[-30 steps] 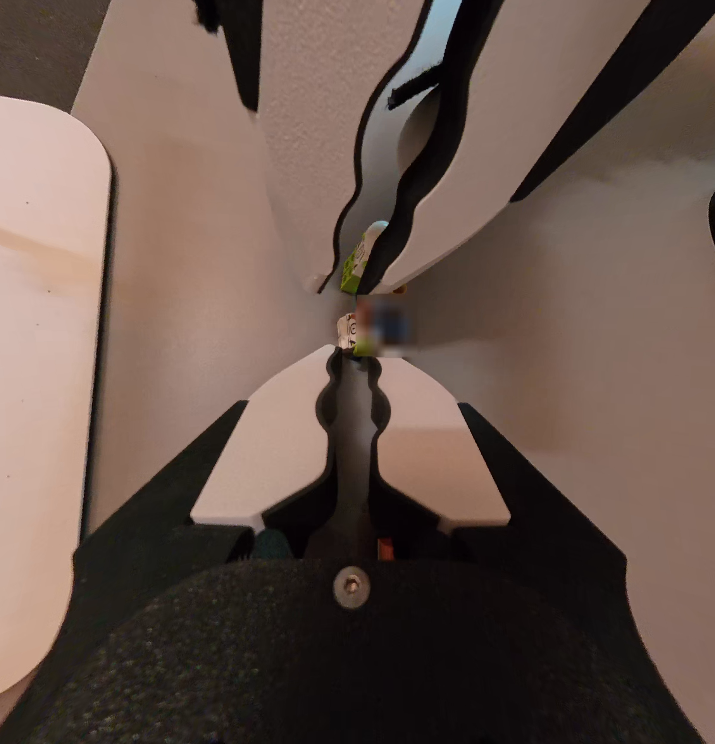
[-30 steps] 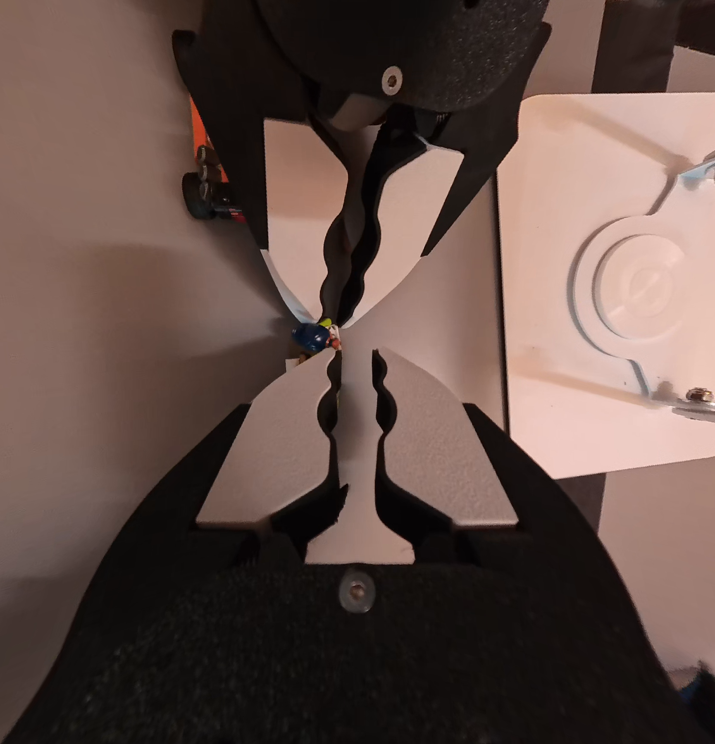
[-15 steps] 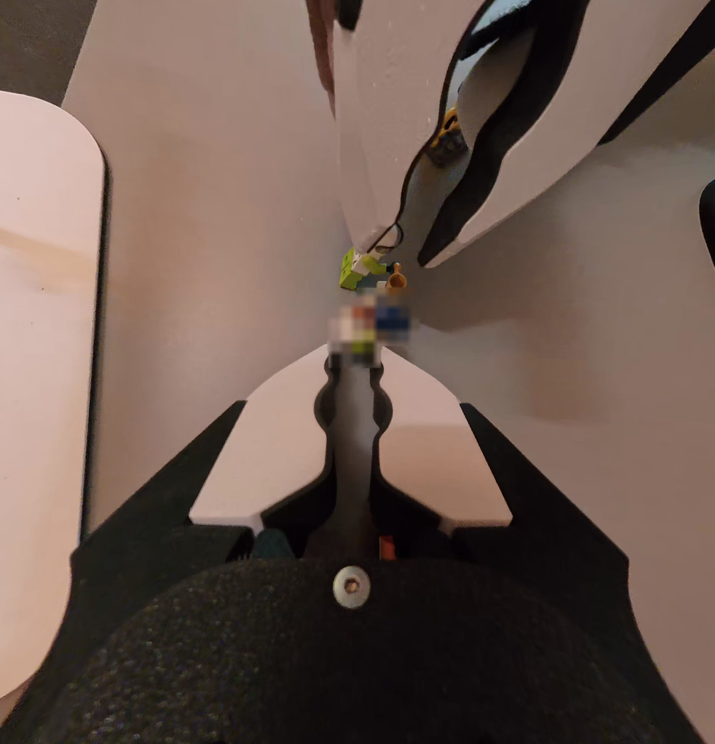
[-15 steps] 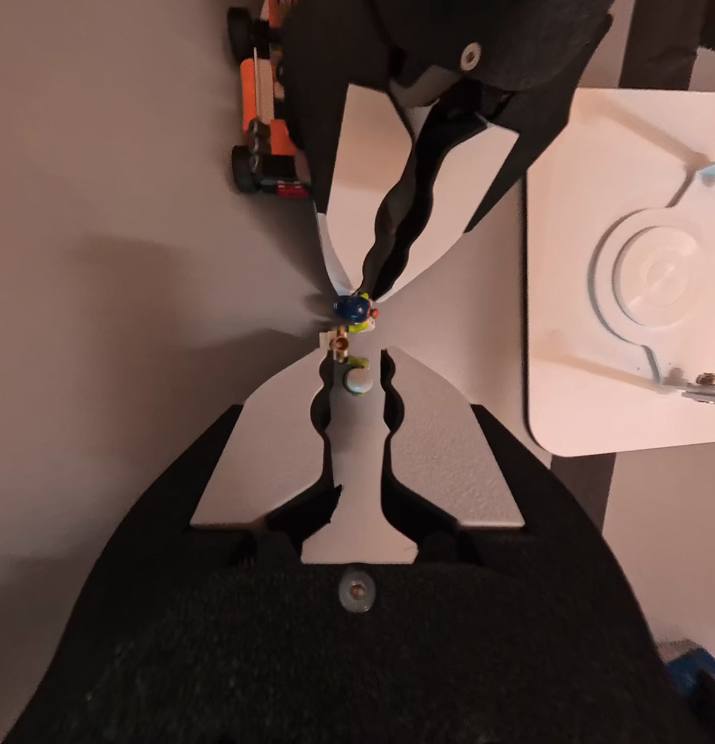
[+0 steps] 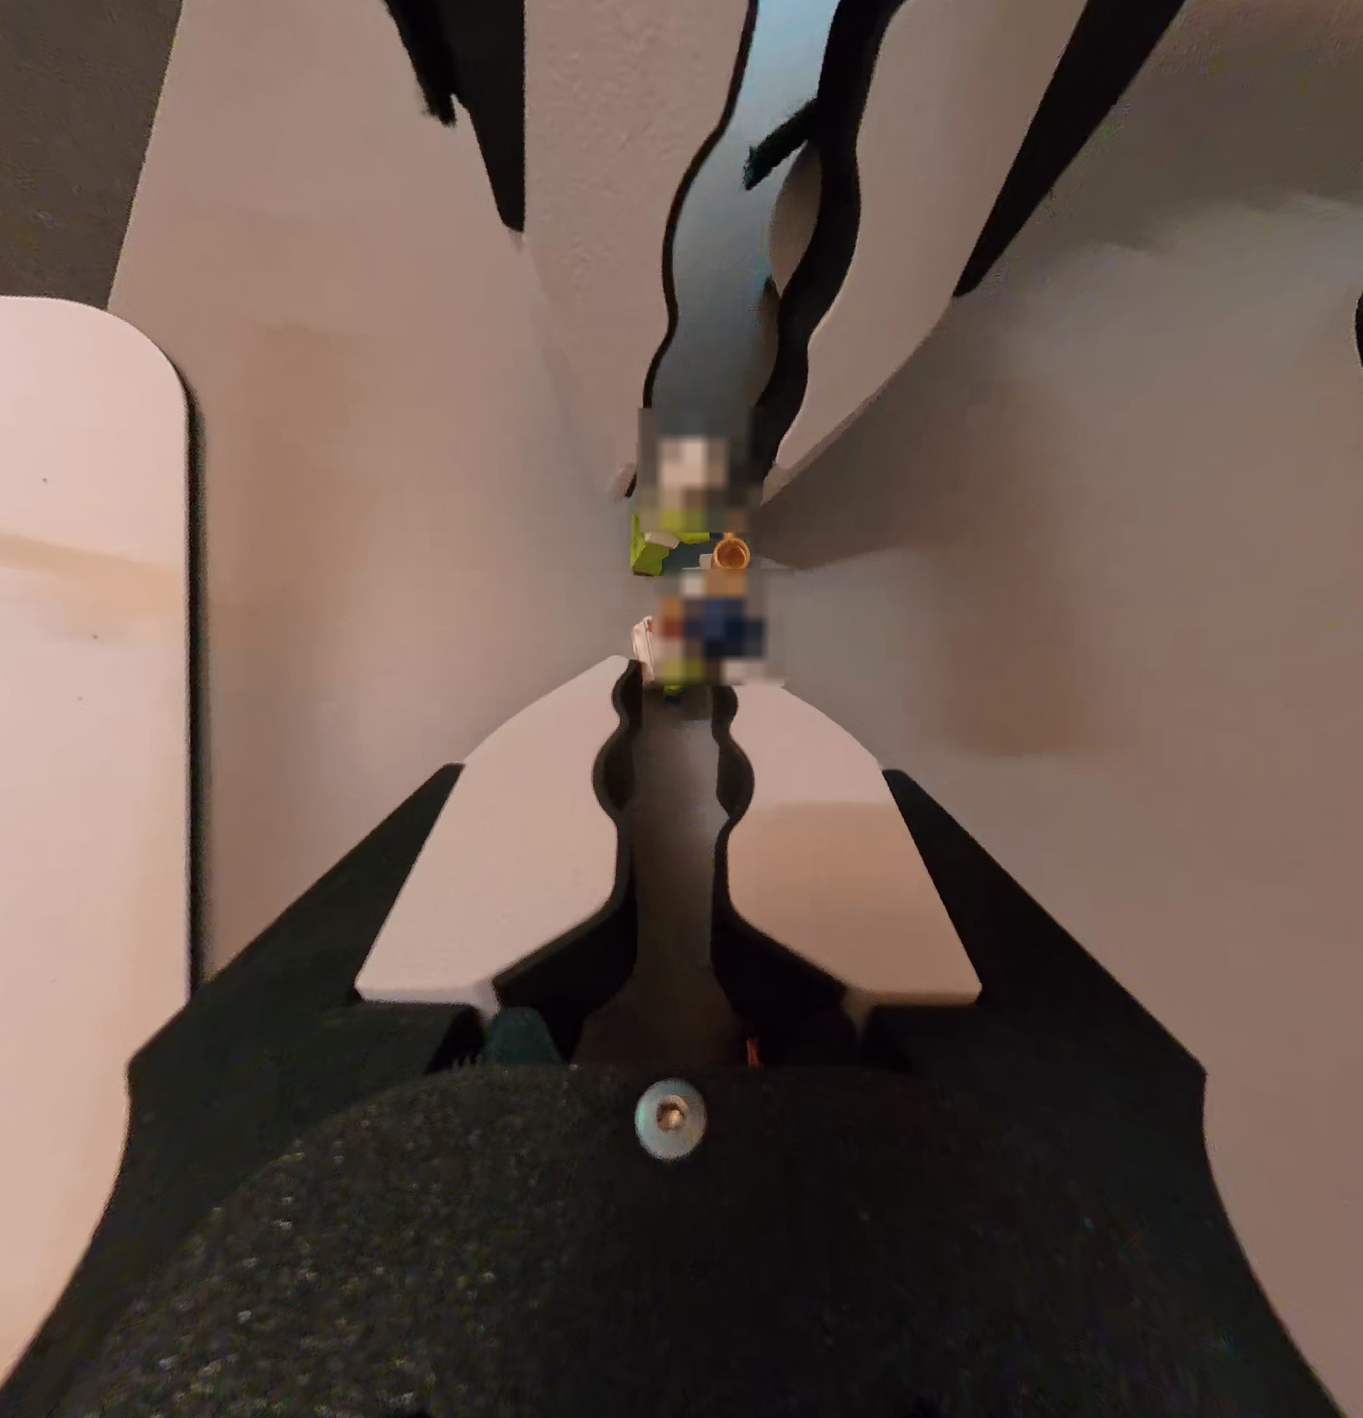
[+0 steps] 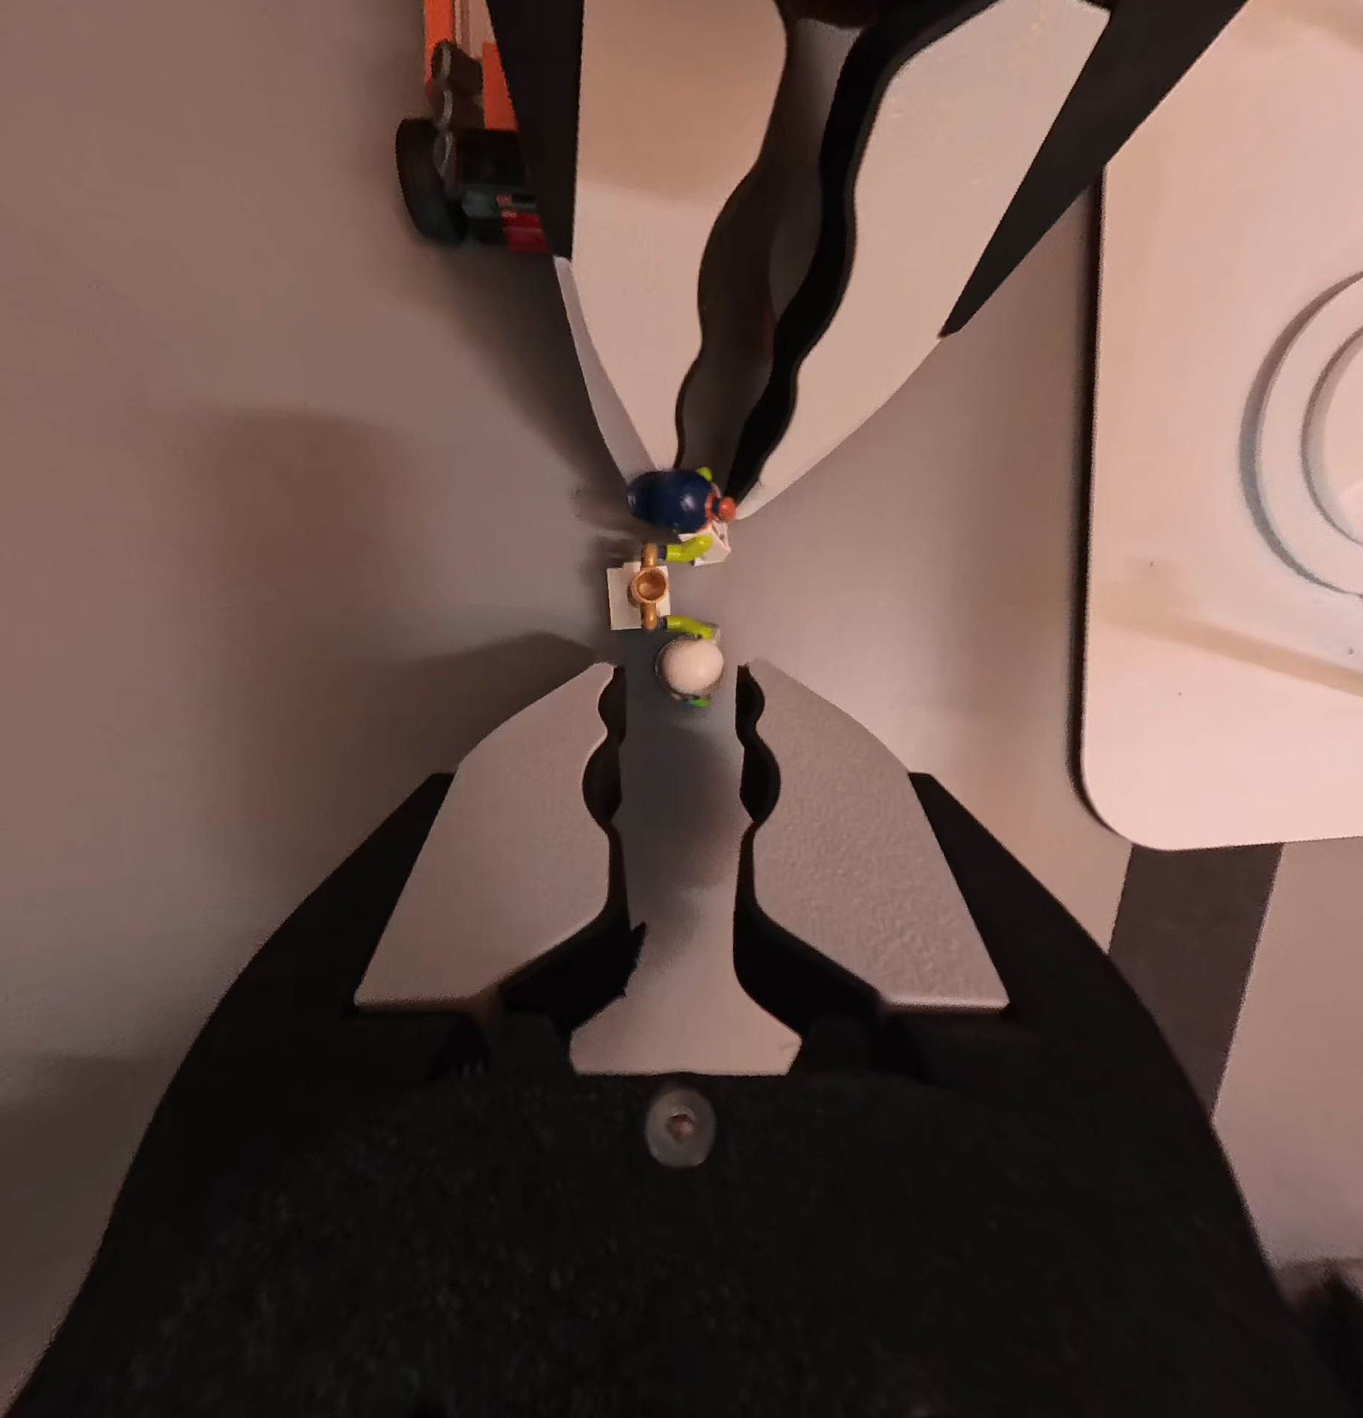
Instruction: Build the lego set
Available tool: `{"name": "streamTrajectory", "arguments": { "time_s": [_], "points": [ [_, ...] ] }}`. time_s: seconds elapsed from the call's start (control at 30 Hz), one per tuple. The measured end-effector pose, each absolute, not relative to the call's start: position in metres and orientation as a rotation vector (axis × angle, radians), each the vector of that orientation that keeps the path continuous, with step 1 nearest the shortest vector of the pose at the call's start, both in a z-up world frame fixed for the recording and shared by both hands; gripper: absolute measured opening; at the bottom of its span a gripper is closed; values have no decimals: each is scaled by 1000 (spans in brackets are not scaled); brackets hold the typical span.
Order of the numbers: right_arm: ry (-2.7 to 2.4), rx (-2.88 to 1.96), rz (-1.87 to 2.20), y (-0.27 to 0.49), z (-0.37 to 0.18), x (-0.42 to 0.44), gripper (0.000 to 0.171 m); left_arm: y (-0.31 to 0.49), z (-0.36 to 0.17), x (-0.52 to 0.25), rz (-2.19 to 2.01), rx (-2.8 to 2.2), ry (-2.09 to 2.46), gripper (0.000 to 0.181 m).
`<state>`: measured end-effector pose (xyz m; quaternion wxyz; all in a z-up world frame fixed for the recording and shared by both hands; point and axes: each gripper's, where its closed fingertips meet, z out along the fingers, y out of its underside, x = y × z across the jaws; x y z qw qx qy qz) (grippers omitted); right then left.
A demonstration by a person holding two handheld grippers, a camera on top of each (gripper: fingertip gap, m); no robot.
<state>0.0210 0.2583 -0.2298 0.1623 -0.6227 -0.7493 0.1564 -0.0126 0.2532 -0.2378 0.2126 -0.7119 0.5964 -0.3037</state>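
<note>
I think the job was to line up the two little people gently, without a bump. My right tool (image 6: 676,669) was let go, with the white-helmet figure (image 6: 689,666) between its tips. At 12 o'clock came the gold cup (image 6: 649,587). Farther on, my left tool (image 5: 676,679) pinched the blue-helmet figure (image 6: 663,497).

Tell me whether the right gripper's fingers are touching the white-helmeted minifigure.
Apart. In the right wrist view the right gripper stands open, and bare table shows on both sides between its fingertips and the white-helmeted minifigure.
</note>
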Motion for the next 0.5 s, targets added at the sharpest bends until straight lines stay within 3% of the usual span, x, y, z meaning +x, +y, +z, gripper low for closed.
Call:
{"name": "streamTrajectory", "arguments": {
  "time_s": [0.5],
  "points": [
    [-2137,-1745,461,258,-239,20,15,250,-239,-11,-875,-1888,1748,9]
  ]
}}
